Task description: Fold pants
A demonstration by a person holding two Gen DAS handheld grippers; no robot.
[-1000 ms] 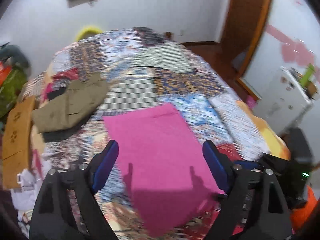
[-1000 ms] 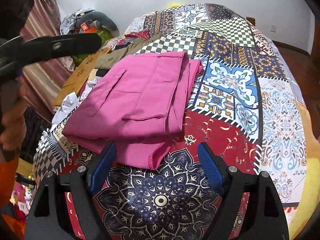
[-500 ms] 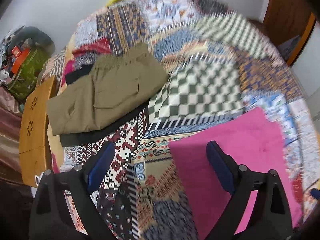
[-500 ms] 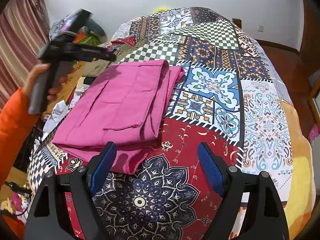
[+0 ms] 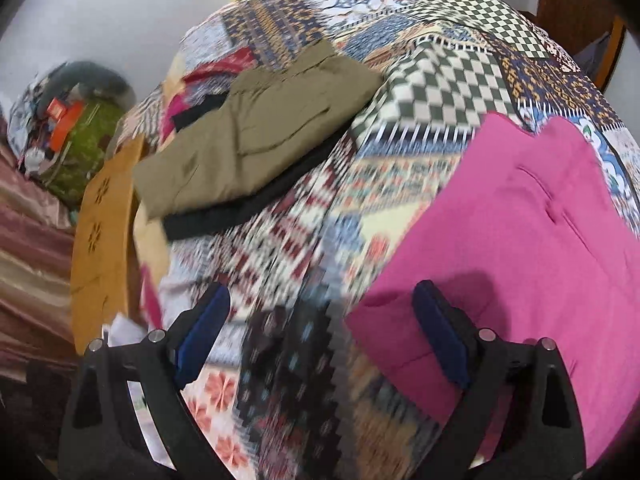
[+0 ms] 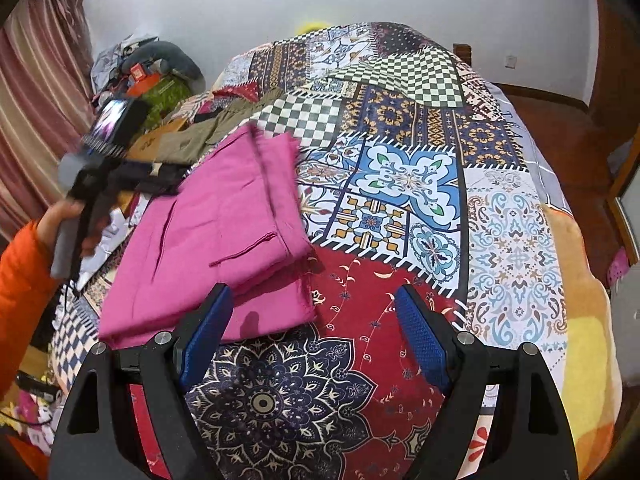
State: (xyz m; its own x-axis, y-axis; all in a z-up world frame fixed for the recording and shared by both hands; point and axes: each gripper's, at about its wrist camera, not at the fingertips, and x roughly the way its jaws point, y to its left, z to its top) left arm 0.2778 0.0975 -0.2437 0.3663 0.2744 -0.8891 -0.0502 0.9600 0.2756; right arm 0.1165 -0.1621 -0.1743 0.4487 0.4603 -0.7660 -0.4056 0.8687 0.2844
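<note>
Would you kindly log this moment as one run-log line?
pink pants: folded on bed | left gripper: open, empty | right gripper: open, empty | olive pants: folded, stacked apart

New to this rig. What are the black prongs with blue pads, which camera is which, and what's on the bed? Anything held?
No robot arm here: a person holds a two-finger gripper in each hand, and each carries a fisheye camera looking along its fingers.

The left wrist view shows the left gripper, jaws wide apart, over the patchwork bedspread. The right wrist view shows the right gripper, also open. Neither holds anything.

On the bed lie folded pink pants, with one blue pad in front of their near corner; whether it touches them I cannot tell. Further back, folded olive pants lie on a dark garment. The right view also catches the person's orange sleeve.
</note>
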